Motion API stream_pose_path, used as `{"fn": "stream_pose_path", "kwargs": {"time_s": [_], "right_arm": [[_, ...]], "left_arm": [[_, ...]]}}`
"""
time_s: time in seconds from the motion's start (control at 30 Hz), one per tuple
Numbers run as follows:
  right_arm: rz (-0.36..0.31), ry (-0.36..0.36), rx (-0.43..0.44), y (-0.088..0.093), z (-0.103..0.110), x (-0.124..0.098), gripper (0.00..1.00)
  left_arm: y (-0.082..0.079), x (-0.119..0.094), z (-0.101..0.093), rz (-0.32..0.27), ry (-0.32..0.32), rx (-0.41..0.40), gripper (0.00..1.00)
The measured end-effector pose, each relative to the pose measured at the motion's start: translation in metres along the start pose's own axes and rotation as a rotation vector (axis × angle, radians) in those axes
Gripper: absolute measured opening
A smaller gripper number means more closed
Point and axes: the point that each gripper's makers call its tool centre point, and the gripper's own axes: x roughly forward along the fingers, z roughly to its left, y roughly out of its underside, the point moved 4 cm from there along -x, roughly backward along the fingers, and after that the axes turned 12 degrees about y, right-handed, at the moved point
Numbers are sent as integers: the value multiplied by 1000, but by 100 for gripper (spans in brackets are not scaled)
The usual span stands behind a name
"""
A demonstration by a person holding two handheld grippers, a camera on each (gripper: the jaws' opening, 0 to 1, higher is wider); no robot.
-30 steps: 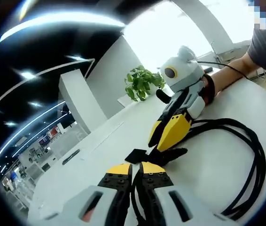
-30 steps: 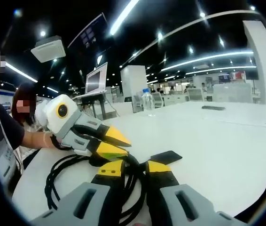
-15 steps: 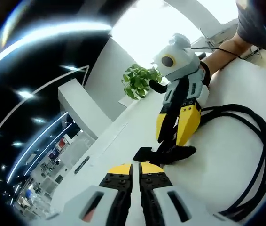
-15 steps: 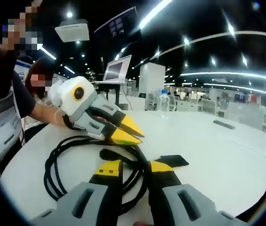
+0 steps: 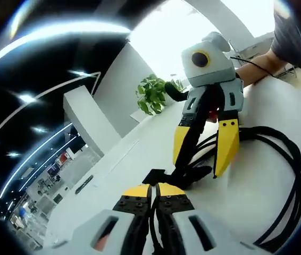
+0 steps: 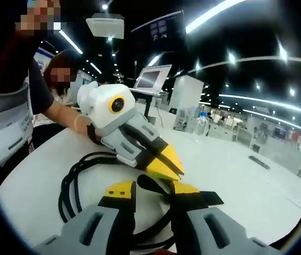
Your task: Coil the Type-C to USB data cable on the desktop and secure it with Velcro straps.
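A black data cable [image 5: 294, 175] lies coiled in a loose loop on the white desktop [image 5: 113, 159]. My left gripper [image 5: 153, 190] is shut, with a thin black Velcro strap [image 5: 153, 175] pinched edge-on between its jaws. The strap's flat end sticks out just past the tips. My right gripper [image 5: 195, 169] stands upright over the bundled strands, open, with one yellow finger on each side. In the right gripper view, cable strands [image 6: 68, 186] run between my open right gripper [image 6: 152, 189]. The left gripper [image 6: 172, 167] points down at them from the left, and the strap's end [image 6: 209, 198] lies to the right.
A potted plant [image 5: 153, 95] and a dark flat object [image 5: 80, 183] sit further along the desk. Behind it are a water bottle [image 6: 202, 123] and a laptop [image 6: 151, 79] on a stand. A person's arm [image 6: 60, 114] reaches in from the left, and another person sits behind.
The right gripper has tipped upright over the cable, and its fingers now show spread apart. The left gripper has come closer to the right one, staying shut.
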Motion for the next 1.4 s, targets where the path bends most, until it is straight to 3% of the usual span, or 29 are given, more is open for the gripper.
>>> {"fn": "stream_pose_path", "kwargs": {"time_s": [0.27, 0.3, 0.33, 0.5, 0.7, 0.8, 1.03, 1.17, 1.4], "right_arm": [[-37, 34, -44, -9, 1, 3, 11], [-35, 40, -44, -8, 0, 3, 9], [-35, 45, -44, -8, -1, 3, 9], [-46, 56, -28, -11, -4, 3, 2], [-46, 61, -15, -9, -5, 3, 2], [-50, 59, -18, -11, -4, 1, 2], [-73, 61, 20, -18, -8, -3, 1], [-79, 57, 47, -20, -9, -4, 1], [-93, 45, 47, -25, -5, -4, 1]], "left_arm": [[1, 0, -2, 6, 9, 10, 3], [5, 1, -7, 39, 47, 13, 3], [4, 2, -6, 23, 23, 16, 3], [3, 1, -5, 38, 28, 44, 3], [3, 0, -5, 30, 35, 27, 3], [3, 1, -13, 25, 78, 3, 3], [-7, -5, -5, 2, 28, 48, 3], [-13, -12, 8, -23, -63, 86, 3], [-4, -5, 8, 1, -56, 70, 3]]}}
